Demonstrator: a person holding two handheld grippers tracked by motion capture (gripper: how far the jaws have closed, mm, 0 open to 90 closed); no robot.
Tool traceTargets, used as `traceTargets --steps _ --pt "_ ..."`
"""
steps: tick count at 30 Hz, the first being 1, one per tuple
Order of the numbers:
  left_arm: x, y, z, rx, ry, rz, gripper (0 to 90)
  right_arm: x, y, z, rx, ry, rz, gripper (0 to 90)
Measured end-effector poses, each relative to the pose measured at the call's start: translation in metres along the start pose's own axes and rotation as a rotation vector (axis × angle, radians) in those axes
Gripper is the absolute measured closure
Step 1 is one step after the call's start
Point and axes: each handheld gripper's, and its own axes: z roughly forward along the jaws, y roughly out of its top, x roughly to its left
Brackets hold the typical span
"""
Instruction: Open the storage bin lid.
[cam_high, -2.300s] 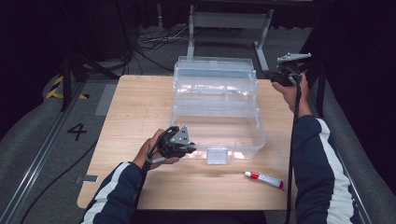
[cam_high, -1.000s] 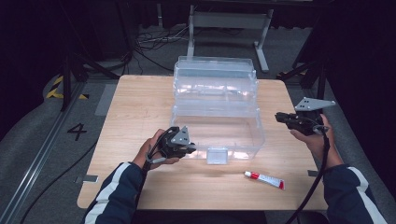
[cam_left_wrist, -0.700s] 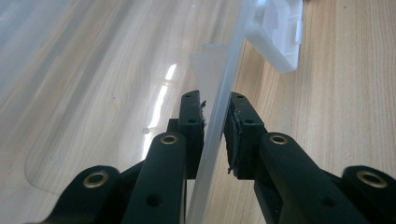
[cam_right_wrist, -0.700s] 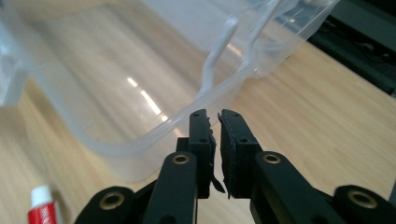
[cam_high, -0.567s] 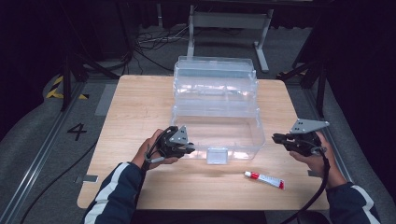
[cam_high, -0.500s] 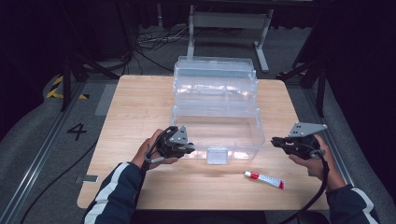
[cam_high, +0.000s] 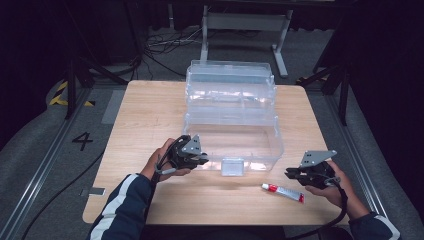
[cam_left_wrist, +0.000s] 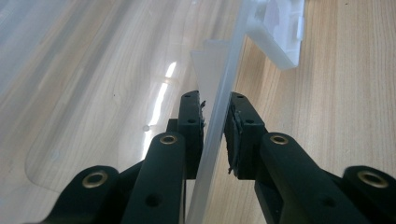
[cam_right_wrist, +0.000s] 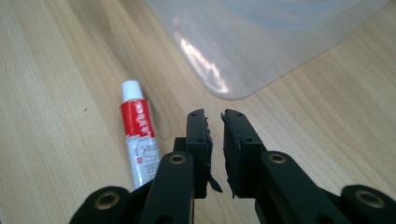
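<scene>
A clear plastic box (cam_high: 232, 127) stands mid-table with its lid (cam_high: 230, 82) raised at the back. My left gripper (cam_high: 204, 159) is shut on the box's front wall (cam_left_wrist: 219, 116), left of the white latch (cam_high: 233, 166) (cam_left_wrist: 280, 28). A small white tube with a red band (cam_high: 283, 192) (cam_right_wrist: 137, 135) lies on the wood at the front right. My right gripper (cam_high: 289, 173) (cam_right_wrist: 215, 114) hovers low just right of the tube, jaws shut with nothing between them, pointing toward the box's rounded corner (cam_right_wrist: 243, 56).
The wooden table (cam_high: 150, 115) has bare room to the left of the box and along the front edge. Cables, a metal stand (cam_high: 245, 22) and a floor rail marked 4 (cam_high: 82, 141) lie beyond the table's edges.
My right gripper has come down from beside the lid at the far right to the table's front right, near the tube. The left gripper has kept its hold on the wall.
</scene>
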Motion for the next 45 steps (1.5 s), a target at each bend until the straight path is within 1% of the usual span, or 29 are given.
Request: traceTargets --steps 1,2,4,7,9,12,14,16,17,20,21,22,23,24,26,27,28,29,31,33,34,35,36,38,40,41,43,45 --pt "0.0 0.0 0.0 0.0 0.0 0.0 78.0 0.002 0.0 0.001 0.012 0.013 -0.013 79.2" --pt "0.0 0.0 0.0 0.0 0.0 0.0 78.0 0.002 0.0 0.001 0.012 0.013 -0.013 79.2" --pt "0.0 0.0 0.0 0.0 0.0 0.0 78.0 0.008 0.0 0.002 0.035 0.037 -0.03 77.0" --pt "0.0 0.0 0.0 0.001 0.0 0.001 78.0 0.013 0.001 0.005 0.066 0.059 -0.057 75.0" --pt "0.0 0.0 0.0 0.001 0.0 0.002 78.0 0.014 0.002 0.006 0.07 0.069 -0.059 73.7" --pt "0.0 0.0 0.0 0.002 -0.001 0.003 78.1 0.018 0.003 0.01 0.095 0.093 -0.082 69.9" --pt "0.0 0.0 0.0 0.001 -0.001 0.004 78.1 0.021 0.005 0.012 0.106 0.105 -0.083 67.6" --pt "0.0 0.0 0.0 0.002 0.0 0.005 78.0 0.023 0.005 0.015 0.127 0.12 -0.099 65.2" --pt "0.0 0.0 0.0 0.003 -0.001 0.005 78.0 0.024 0.006 0.016 0.139 0.127 -0.1 64.0" --pt "0.0 0.0 0.0 0.006 -0.001 0.008 78.0 0.026 0.007 0.022 0.173 0.147 -0.121 63.1" --pt "0.0 0.0 0.0 0.006 -0.001 0.008 78.0 0.027 0.009 0.024 0.19 0.157 -0.113 62.0" --pt "0.0 0.0 0.0 0.006 -0.001 0.009 78.0 0.027 0.009 0.024 0.19 0.157 -0.113 62.0" --pt "0.0 0.0 0.0 0.009 0.0 0.009 78.0 0.027 0.01 0.025 0.213 0.165 -0.123 61.1" --pt "0.0 0.0 0.0 0.01 0.001 0.009 78.0 0.027 0.012 0.027 0.227 0.162 -0.131 60.7" --pt "0.0 0.001 0.0 0.012 0.002 0.009 77.9 0.026 0.014 0.029 0.241 0.168 -0.132 60.3" --pt "0.0 0.001 0.0 0.013 0.003 0.007 77.8 0.027 0.015 0.03 0.255 0.17 -0.125 60.3" --pt "0.0 0.001 0.0 0.015 0.002 0.006 77.8 0.026 0.016 0.032 0.263 0.17 -0.132 60.3" --pt "0.0 0.001 0.0 0.016 0.003 0.006 77.7 0.026 0.017 0.034 0.278 0.178 -0.123 60.1" --pt "0.0 0.001 0.0 0.019 0.007 0.011 77.5 0.026 0.018 0.038 0.306 0.18 -0.132 60.4" --pt "-0.001 0.002 0.0 0.023 0.014 0.012 77.1 0.026 0.019 0.04 0.319 0.188 -0.128 60.7" --pt "-0.001 0.002 0.0 0.029 0.018 0.018 76.7 0.025 0.019 0.042 0.318 0.185 -0.141 61.1" --pt "-0.002 0.003 0.0 0.039 0.022 0.017 75.4 0.026 0.019 0.043 0.324 0.187 -0.134 61.9" --pt "-0.004 0.004 -0.001 0.032 0.018 0.023 74.3 0.026 0.02 0.044 0.326 0.185 -0.135 62.0" --pt "-0.006 0.007 -0.004 0.029 0.034 0.027 73.0 0.026 0.021 0.045 0.329 0.186 -0.126 64.3" --pt "-0.008 0.01 -0.006 0.03 0.039 0.035 71.3 0.026 0.021 0.047 0.34 0.182 -0.14 64.7" --pt "-0.009 0.01 -0.007 0.034 0.048 0.036 69.6 0.026 0.021 0.047 0.334 0.185 -0.135 64.3" --pt "-0.01 0.01 -0.007 0.035 0.049 0.041 68.5 0.026 0.021 0.047 0.336 0.181 -0.134 64.4" --pt "-0.012 0.012 -0.009 0.029 0.056 0.044 66.0 0.026 0.021 0.047 0.337 0.189 -0.134 66.7"
